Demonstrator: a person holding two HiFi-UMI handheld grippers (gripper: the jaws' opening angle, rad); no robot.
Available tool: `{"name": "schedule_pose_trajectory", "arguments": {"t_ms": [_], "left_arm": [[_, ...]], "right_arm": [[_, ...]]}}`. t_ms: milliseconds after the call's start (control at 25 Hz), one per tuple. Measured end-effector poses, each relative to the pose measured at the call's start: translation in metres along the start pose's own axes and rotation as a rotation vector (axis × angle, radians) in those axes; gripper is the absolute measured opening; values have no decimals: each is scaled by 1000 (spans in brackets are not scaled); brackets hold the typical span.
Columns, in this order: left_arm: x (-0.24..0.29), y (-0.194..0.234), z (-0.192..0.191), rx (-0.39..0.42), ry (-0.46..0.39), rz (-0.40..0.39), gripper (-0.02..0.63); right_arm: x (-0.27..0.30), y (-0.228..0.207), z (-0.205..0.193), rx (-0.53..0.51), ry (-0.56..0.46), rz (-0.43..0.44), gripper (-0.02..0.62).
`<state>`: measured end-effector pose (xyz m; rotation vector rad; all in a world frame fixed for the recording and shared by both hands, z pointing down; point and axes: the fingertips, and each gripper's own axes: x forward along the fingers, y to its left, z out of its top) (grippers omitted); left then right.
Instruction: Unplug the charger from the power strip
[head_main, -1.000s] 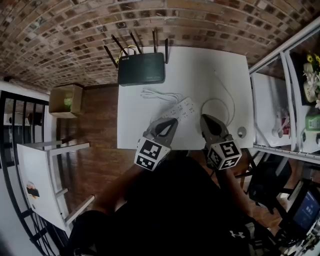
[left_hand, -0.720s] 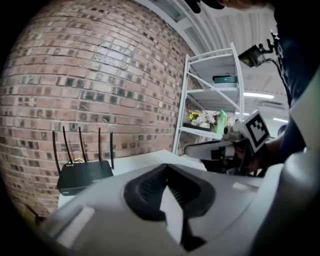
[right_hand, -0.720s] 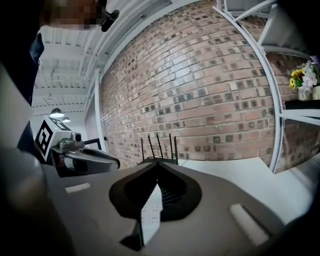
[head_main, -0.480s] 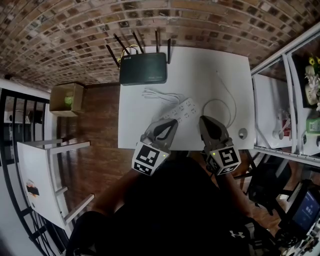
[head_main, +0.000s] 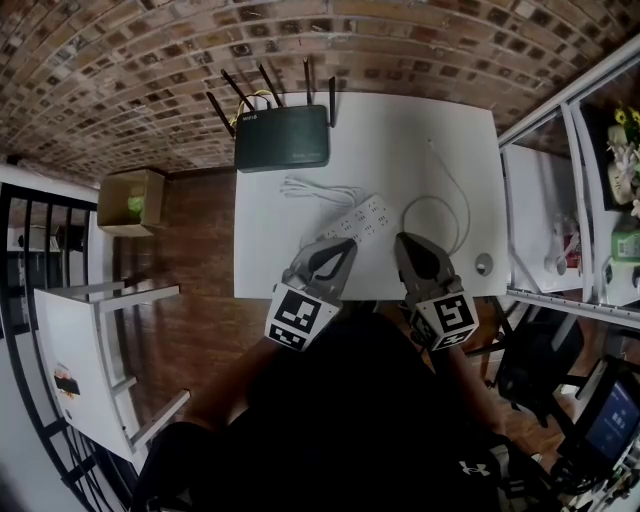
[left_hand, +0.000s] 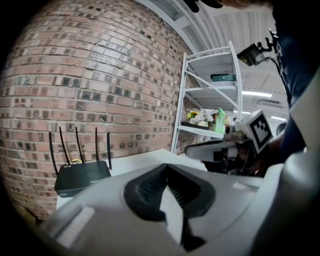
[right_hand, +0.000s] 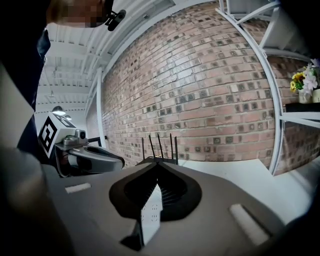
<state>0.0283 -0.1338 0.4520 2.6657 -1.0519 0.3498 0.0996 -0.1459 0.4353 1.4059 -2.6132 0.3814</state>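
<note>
A white power strip lies slantwise on the white table, with its coiled cord behind it. A thin white cable loops from the strip's right end toward the back; I cannot make out the charger's body. My left gripper hovers shut and empty at the strip's near left end. My right gripper is shut and empty just right of the strip. In the right gripper view the strip shows as a white sliver below the shut jaws. The left gripper view shows shut jaws.
A black router with several antennas sits at the table's back left. A small round object lies near the front right corner. A metal shelf stands right of the table. A cardboard box and a white chair stand left.
My right gripper has edged slightly toward the left one. The left gripper and the things on the table have kept their places.
</note>
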Motion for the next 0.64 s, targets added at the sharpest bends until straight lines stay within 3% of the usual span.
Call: {"name": "schedule_pose_trajectory", "arguments": {"t_ms": [640], "left_arm": [[1, 2, 1, 7, -4, 1, 5]], "right_arm": [[0, 1, -1, 1, 8, 1, 11]]}}
